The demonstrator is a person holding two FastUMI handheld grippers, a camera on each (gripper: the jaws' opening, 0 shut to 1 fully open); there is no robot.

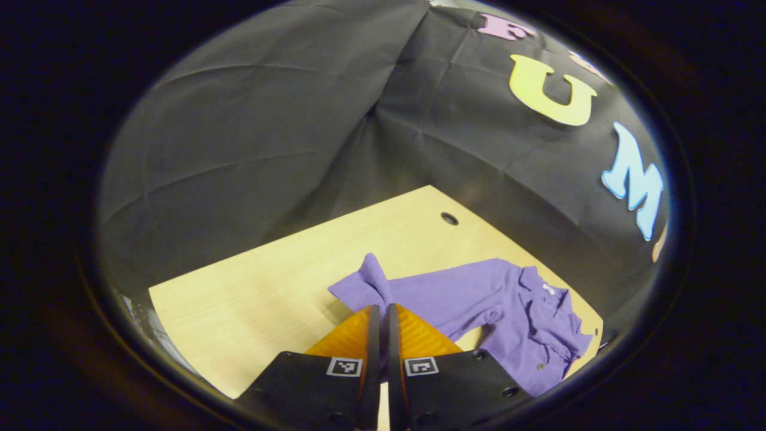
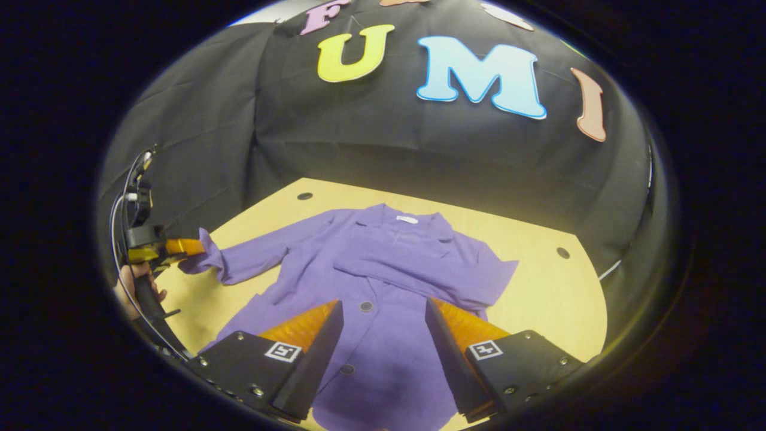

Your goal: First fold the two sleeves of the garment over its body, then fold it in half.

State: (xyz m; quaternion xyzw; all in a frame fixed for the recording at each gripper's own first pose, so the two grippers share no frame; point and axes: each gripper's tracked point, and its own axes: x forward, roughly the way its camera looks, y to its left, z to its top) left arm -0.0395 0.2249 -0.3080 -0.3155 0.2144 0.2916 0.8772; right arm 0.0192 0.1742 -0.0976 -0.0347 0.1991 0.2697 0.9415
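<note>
With its fingers pinching the cuff of the purple buttoned cloth shirt [image 2: 371, 287] at nine o'clock on the pale wooden table [image 2: 550, 299], the left gripper [image 1: 380, 311] should carry that sleeve flat across the body, while the right gripper [image 2: 383, 317] hovers spread.

No legible text is showing up. Left gripper [image 1: 379, 311] is carrying two square black-and-white coded markers [image 1: 344, 366], one on each finger base just behind the tips: pattern only, no characters. Right gripper [image 2: 383, 308] is carrying the same pair [image 2: 282, 351]. White neck tag [image 2: 407, 219] is sitting in the purple shirt [image 2: 383, 359] collar, well ahead of the right tips, too small to read.
</note>
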